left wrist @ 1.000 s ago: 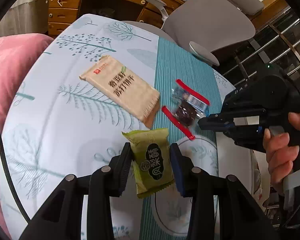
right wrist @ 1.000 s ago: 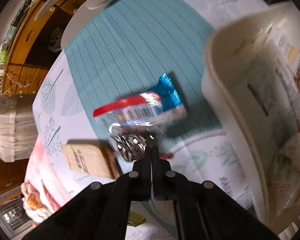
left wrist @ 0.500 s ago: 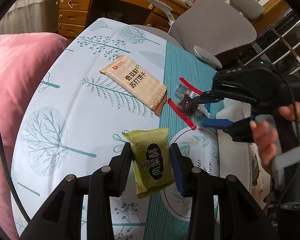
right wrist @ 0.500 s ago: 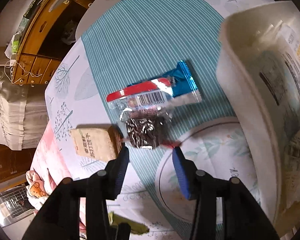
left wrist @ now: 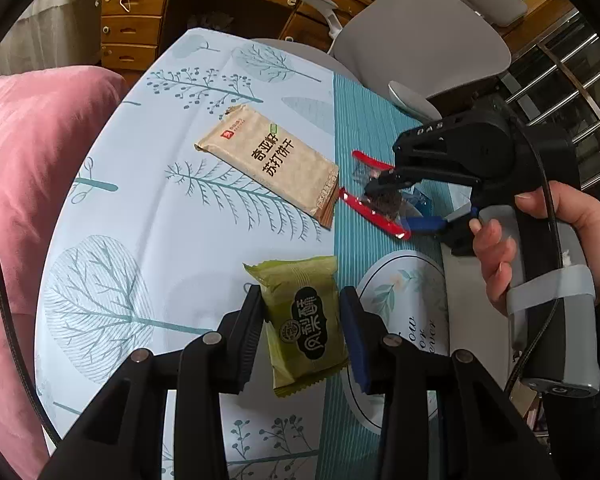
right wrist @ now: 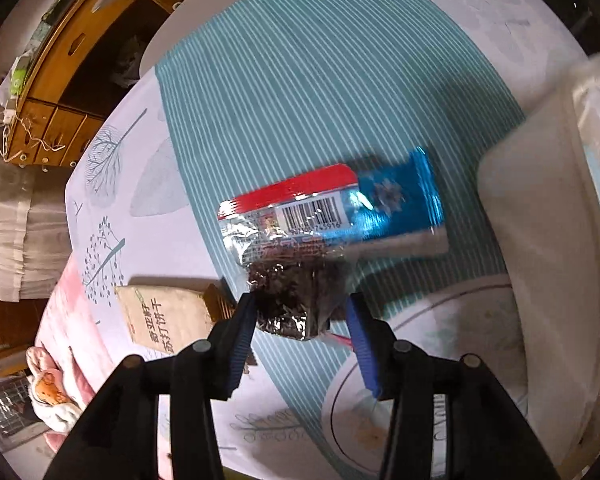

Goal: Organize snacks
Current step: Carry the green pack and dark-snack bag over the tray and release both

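Currently two hand-held grippers work over a round table (left wrist: 148, 208) covered in a pale tree-print cloth with a teal striped runner down the middle. The left gripper (left wrist: 302, 328) is clenched on a green snack packet (left wrist: 306, 326), its two pads pressed against the packet's long sides, holding it above the cloth near a printed placemat (left wrist: 404, 312). The right gripper (right wrist: 302, 322), gripped by a person's hand (left wrist: 548, 248), points steeply down at a clear snack bag with red edging (right wrist: 296, 268) that lies on the runner. Its jaws stand apart and released, one on each side of the bag's dark, crinkly contents, not yet pressing. Partly under that bag lies a blue foil packet (right wrist: 400, 204). Just beside them, on the cloth, rests a tan cracker pack (left wrist: 268, 164). A white basket (right wrist: 540, 216) already holding packets sits at the right edge of the right wrist view, near the two wrappers.

The step in hand looks like picking up the clear bag. To do it well, lower the pads until they straddle the bulky dark part, not the thin slippery film, and avoid catching the blue packet below. Close gently, since the contents may crush. Lift straight before carrying it toward the basket.
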`<action>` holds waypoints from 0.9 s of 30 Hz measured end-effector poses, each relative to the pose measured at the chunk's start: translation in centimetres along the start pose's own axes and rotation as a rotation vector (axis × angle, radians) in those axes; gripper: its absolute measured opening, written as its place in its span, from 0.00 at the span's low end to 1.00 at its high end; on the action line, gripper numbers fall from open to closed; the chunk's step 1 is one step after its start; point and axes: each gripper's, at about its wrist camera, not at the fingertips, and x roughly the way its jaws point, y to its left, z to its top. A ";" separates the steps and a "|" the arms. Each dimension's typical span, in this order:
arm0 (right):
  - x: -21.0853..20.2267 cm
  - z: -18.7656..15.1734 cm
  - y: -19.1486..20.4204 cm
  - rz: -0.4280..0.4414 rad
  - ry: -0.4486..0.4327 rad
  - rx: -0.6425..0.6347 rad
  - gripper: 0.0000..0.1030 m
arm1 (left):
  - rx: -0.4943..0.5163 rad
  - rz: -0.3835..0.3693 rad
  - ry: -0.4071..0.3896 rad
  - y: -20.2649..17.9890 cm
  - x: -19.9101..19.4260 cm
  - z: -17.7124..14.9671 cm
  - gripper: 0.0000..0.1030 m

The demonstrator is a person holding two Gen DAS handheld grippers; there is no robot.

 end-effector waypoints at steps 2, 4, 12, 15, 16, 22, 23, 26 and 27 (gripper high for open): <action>0.0 0.0 0.9 -0.024 -0.015 -0.041 0.45 | 0.005 0.000 0.009 0.1 0.2 0.1 0.36; 0.0 0.0 1.3 -0.031 -0.028 -0.070 0.42 | 0.013 -0.002 0.013 0.0 0.3 0.3 0.36; -0.3 -0.3 0.9 -0.002 -0.044 -0.100 0.35 | 0.011 0.006 0.009 0.3 -0.3 0.5 0.36; -0.5 -0.5 0.8 0.011 -0.057 -0.111 0.33 | 0.011 0.013 0.000 0.1 -0.8 0.5 0.36; -0.6 -0.6 0.7 0.013 -0.057 -0.113 0.32 | 0.010 0.012 -0.004 0.0 -1.0 0.5 0.36; -1.7 -1.9 -0.2 0.039 -0.044 -0.135 0.22 | 0.005 0.014 -0.031 -1.0 -2.7 -0.1 0.36; -1.7 -2.1 -0.4 0.039 -0.037 -0.138 0.22 | 0.002 0.016 -0.035 -1.2 -3.0 -0.3 0.36; -2.1 -3.0 -1.0 0.049 -0.022 -0.150 0.22 | -0.002 0.031 -0.050 -1.7 -4.2 -1.0 0.36; -2.3 -3.5 -1.3 0.052 -0.018 -0.158 0.22 | -0.003 0.039 -0.056 -2.0 -4.7 -1.3 0.36</action>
